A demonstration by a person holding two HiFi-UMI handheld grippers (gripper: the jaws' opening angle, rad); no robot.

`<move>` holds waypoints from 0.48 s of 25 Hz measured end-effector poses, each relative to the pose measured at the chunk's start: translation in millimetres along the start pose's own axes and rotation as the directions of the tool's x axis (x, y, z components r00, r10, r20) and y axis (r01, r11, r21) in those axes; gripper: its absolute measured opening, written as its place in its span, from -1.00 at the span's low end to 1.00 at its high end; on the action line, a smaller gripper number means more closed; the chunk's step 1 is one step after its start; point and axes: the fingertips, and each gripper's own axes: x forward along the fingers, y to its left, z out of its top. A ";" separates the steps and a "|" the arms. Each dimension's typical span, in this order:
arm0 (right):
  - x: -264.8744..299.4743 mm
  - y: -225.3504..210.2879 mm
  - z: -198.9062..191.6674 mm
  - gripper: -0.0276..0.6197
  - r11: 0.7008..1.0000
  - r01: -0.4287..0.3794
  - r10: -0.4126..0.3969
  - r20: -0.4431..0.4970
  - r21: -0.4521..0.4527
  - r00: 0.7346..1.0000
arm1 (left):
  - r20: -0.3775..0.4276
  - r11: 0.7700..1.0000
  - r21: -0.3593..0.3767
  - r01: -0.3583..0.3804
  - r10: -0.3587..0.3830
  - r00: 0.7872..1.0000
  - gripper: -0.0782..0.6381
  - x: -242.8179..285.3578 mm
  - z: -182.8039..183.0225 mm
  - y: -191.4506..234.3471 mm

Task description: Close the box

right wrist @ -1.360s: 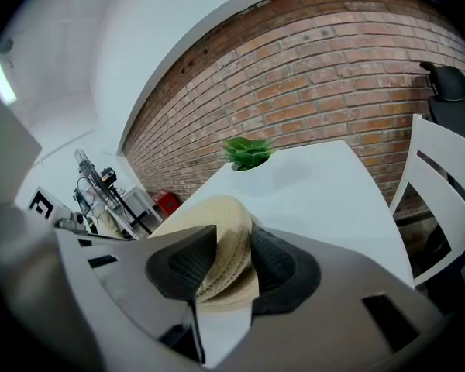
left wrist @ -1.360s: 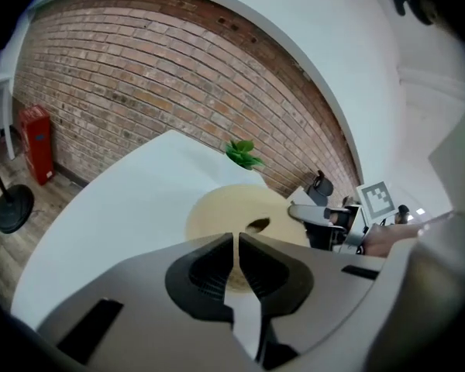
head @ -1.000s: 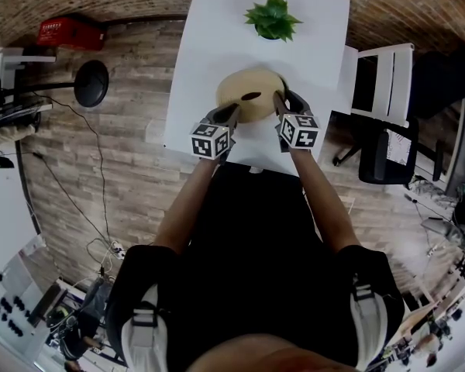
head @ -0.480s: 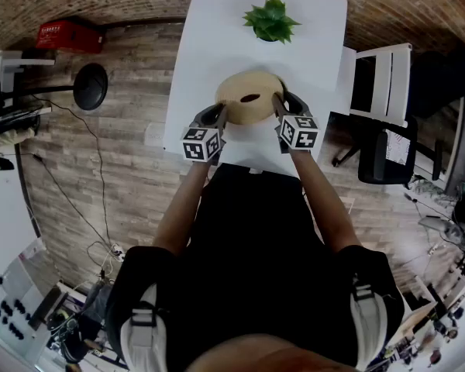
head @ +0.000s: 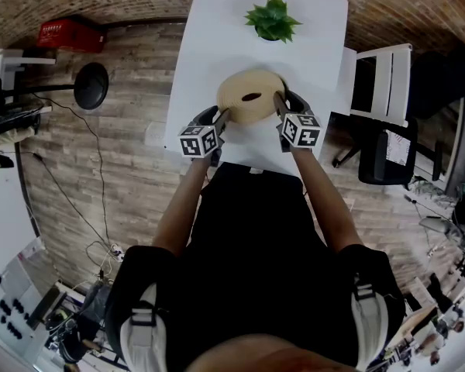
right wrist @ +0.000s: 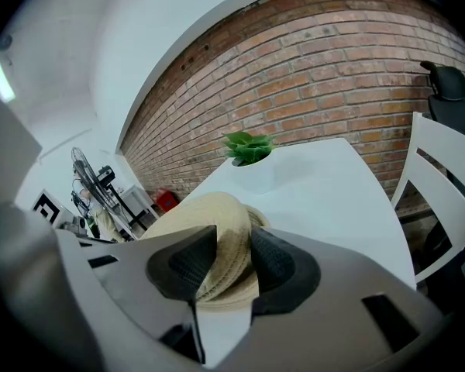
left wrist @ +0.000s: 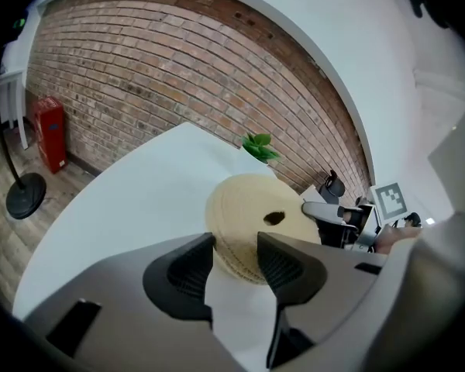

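- Worktop [head: 217,29]: white and long. It carries the box near the person and a potted plant at the far end.
- Box [head: 236,91]: round, woven and tan. It stands on the near part of the worktop, between the two tongs and well apart from the plant.
- Lid [left wrist: 252,204]: a flat woven top with one dark hole [left wrist: 274,218]. It appears to sit level on the box wall, so the closing is judged done or nearly done. What remains, as a judgement, is to free the right side and check that the lid sits flush all round.
- Box contents: hidden under the lid. The hole shows only dark, so the contents cannot be told.
- Left tongs [left wrist: 236,263]: at the box's left edge. The jaws have just been opening and now stand apart. The box's near edge shows in the gap, with neither pad pressing on it.
- Right tongs [right wrist: 232,263]: closed on the woven wall at the box's right edge, both pads bearing on it.
- Pot [right wrist: 256,178]: white, holding a green plant [head: 272,18].
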 end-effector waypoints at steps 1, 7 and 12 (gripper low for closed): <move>0.3 -0.7 -0.4 -0.49 1.000 -0.007 0.007 0.003 0.013 1.000 | -0.003 1.000 -0.006 0.002 -0.002 1.000 -0.26 0.8 0.0 -1.0; -2.6 -11.0 1.7 -0.49 0.998 0.009 -0.011 0.027 0.062 1.000 | -0.001 1.000 0.018 0.022 -0.022 1.000 -0.31 1.3 7.3 -11.1; -6.5 -19.8 3.3 -0.49 0.997 0.024 -0.027 0.031 0.068 0.999 | -0.002 0.999 0.028 0.026 -0.026 1.000 -0.31 6.8 9.5 -18.0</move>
